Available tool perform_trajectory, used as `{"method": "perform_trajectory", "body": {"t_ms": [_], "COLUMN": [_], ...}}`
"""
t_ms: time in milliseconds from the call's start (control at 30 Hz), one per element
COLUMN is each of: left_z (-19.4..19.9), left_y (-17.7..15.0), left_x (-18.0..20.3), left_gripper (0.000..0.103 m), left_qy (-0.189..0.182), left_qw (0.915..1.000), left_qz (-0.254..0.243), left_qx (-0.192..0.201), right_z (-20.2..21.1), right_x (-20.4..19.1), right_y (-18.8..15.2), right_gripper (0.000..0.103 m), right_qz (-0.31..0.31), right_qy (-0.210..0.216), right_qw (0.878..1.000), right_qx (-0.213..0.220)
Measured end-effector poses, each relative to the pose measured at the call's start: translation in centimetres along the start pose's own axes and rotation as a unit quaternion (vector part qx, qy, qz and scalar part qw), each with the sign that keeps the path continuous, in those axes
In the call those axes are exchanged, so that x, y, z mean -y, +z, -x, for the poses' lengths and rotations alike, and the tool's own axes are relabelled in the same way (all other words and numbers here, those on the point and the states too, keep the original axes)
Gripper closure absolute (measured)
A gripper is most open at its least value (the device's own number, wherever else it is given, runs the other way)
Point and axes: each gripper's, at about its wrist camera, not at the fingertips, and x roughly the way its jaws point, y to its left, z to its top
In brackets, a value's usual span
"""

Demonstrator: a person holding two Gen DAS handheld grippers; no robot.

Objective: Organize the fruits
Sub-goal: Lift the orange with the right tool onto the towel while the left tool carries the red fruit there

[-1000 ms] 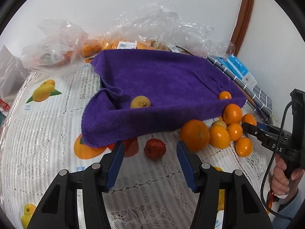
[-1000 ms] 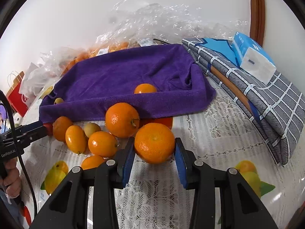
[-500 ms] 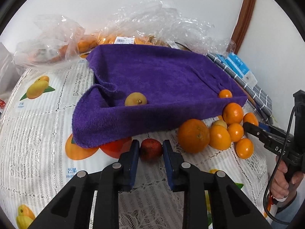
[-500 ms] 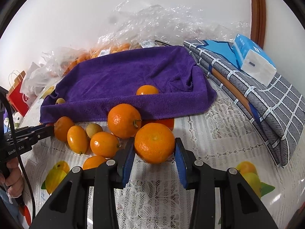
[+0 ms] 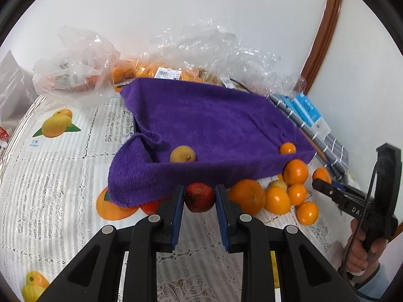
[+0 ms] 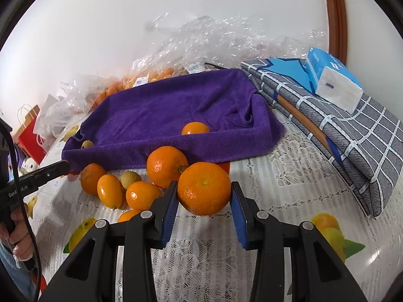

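1. Left gripper (image 5: pixel 199 198) clamped on a small red fruit (image 5: pixel 200 197), blue pads touching both its sides; held just in front of the near edge of the purple towel (image 5: pixel 214 120).
2. Right gripper (image 6: pixel 204 196) clamped on a large orange (image 6: pixel 204 188); just beside the loose pile of oranges (image 6: pixel 141 183) on the lace tablecloth (image 6: pixel 277 176).
3. On the towel: a yellow fruit (image 5: pixel 182 154) near the left fold; a small orange (image 5: pixel 288 148) at the right corner.
4. Behind the towel, clear plastic bags (image 5: pixel 201 47) holding more oranges.
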Motion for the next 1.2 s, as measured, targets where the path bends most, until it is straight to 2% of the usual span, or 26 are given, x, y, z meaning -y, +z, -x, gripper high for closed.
{"method": "perform_trajectory", "body": {"t_ms": [200,400,533,600,867,1067,1200], "left_z": [0.5,1.1,2.4,3.3,6.2,5.3,2.7], "left_y": [0.2,0.3,0.5,0.8,5.0,9.1,10.7], "left_x": [-0.6,0.1,0.5,0.8,2.2,3.5,2.3], "left_gripper": [0.079,0.079,0.079,0.079,0.079,0.079,0.079], "left_qy": [-0.009,-0.015,0.002,0.025,0.012,0.022,0.014], "left_qw": [0.9996,0.9996,0.9991,0.9978,0.9963,0.9936,0.9928], "left_qz": [0.023,0.010,-0.004,-0.010,-0.005,0.002,0.041], "left_qx": [0.011,0.022,0.043,0.060,0.085,0.111,0.111], "right_z": [0.3,1.2,2.7,3.4,5.6,4.7,3.0], "right_x": [1.4,1.1,0.2,-0.2,-2.5,-3.4,-3.4], "right_y": [0.0,-0.3,0.4,1.1,5.9,9.4,11.0], "right_gripper": [0.063,0.063,0.063,0.063,0.063,0.063,0.063], "right_qz": [-0.039,-0.031,-0.021,-0.017,0.028,0.035,0.027], "right_qy": [0.003,-0.003,-0.009,-0.004,0.011,0.040,0.047], "right_qw": [0.999,1.000,1.000,1.000,0.997,0.994,0.993], "right_qx": [0.000,-0.001,0.011,0.018,0.067,0.098,0.101]}}
